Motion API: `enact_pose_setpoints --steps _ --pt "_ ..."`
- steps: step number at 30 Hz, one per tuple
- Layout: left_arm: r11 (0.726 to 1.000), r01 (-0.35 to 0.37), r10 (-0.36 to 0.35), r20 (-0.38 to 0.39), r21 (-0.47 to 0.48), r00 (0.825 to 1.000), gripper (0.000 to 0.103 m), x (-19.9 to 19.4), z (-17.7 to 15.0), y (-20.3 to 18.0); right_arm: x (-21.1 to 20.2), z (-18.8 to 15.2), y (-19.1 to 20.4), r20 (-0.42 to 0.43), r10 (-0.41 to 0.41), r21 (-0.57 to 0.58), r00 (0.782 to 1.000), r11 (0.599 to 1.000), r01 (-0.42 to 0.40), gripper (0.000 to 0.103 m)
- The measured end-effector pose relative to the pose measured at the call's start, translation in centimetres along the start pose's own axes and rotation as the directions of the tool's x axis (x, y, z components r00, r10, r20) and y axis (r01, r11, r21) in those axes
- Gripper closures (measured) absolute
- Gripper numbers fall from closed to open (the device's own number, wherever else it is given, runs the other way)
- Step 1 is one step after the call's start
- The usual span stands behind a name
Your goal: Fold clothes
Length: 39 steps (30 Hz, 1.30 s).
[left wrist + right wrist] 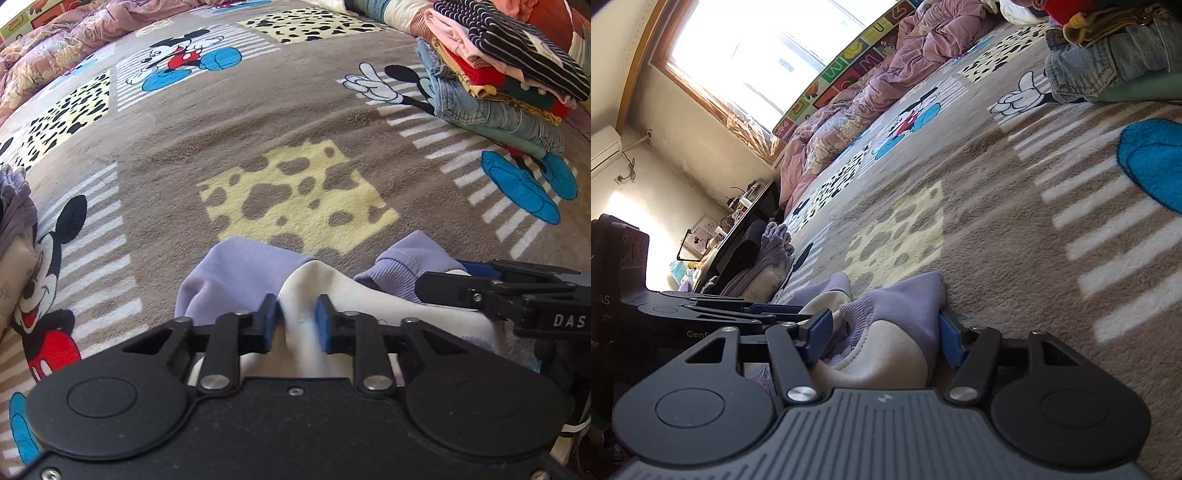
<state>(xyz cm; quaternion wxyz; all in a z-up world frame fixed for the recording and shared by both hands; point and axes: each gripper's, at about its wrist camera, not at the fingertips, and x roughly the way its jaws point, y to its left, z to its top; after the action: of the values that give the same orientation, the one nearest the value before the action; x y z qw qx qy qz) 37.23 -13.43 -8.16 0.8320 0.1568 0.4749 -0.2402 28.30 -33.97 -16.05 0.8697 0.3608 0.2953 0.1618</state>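
Observation:
A cream and lilac garment (332, 291) lies bunched on the Mickey Mouse blanket (258, 122) just in front of both grippers. My left gripper (298, 321) has its blue pads close on either side of a cream fold of it. My right gripper (884, 332) straddles a lilac and cream bunch of the same garment (905, 306), its pads wider apart and touching the cloth. The right gripper also shows at the right edge of the left wrist view (517, 291), and the left gripper shows at the left of the right wrist view (701, 314).
A stack of folded clothes (509, 74) sits at the far right of the blanket, jeans low in the pile. A crumpled pink quilt (55, 40) lies along the far left. Another lilac garment (14, 206) lies at the left edge. A window (750, 55) and a dark desk (746, 221) are beyond the bed.

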Motion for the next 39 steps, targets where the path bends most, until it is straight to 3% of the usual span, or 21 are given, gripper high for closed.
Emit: enact_pose_setpoints --steps 2,6,9,16,24,31,39 --pt "1.0 -0.011 0.01 0.024 0.016 1.0 0.099 -0.8 -0.2 -0.4 0.0 0.0 0.0 0.004 -0.002 -0.002 1.0 1.0 0.002 0.051" --pt "0.999 -0.025 0.024 0.073 0.02 0.997 0.101 -2.5 -0.6 -0.7 0.0 0.0 0.2 0.014 0.001 -0.011 1.0 1.0 -0.001 0.071" --pt "1.0 -0.024 0.024 0.124 0.004 0.992 0.101 -4.3 -1.2 -0.6 -0.3 0.0 0.3 0.03 0.006 -0.016 1.0 1.0 -0.005 0.075" --pt "0.999 -0.019 0.026 0.242 -0.034 0.97 0.101 -9.4 -2.9 -0.4 -1.0 0.2 0.7 0.056 0.036 -0.02 0.998 0.999 -0.034 0.08" --pt "0.997 -0.012 0.036 0.331 -0.074 0.943 0.101 -14.4 -6.3 -0.7 -2.6 0.4 1.5 0.088 0.132 -0.01 0.987 0.991 -0.132 0.086" --pt "0.991 -0.015 0.062 0.364 -0.13 0.929 0.102 -16.8 -10.3 -0.9 -4.6 0.1 2.4 0.12 0.207 -0.032 0.971 0.978 -0.205 0.088" --pt "0.985 -0.016 0.082 0.38 -0.174 0.921 0.102 -18.0 -14.9 -1.9 -7.0 -1.6 4.1 0.099 0.253 -0.09 0.962 0.965 -0.245 0.089"
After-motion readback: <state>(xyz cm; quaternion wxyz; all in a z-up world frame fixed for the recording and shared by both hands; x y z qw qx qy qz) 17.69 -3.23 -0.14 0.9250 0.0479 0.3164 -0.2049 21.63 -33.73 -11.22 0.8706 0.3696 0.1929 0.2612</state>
